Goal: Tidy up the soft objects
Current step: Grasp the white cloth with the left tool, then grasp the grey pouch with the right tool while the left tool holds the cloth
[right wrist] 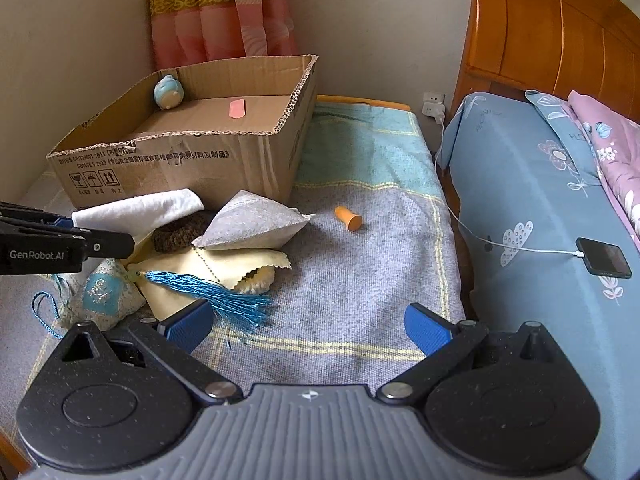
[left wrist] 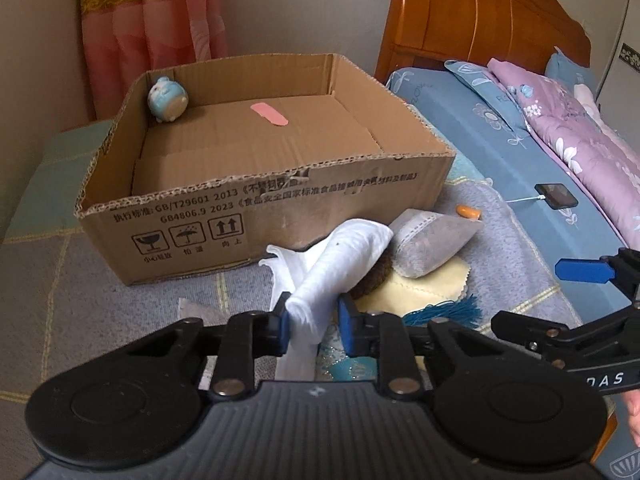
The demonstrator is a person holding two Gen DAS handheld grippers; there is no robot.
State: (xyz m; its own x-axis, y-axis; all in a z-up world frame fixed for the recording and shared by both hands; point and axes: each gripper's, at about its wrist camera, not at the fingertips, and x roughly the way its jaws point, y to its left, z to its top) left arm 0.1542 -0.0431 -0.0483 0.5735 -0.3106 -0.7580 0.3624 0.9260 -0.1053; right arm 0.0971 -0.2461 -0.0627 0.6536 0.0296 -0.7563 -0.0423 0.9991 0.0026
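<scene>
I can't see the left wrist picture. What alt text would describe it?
The left gripper pinches a rolled white cloth between its blue fingers, lying on a pile of soft things before an open cardboard box. Inside the box sit a small blue plush toy and a pink strip.
</scene>
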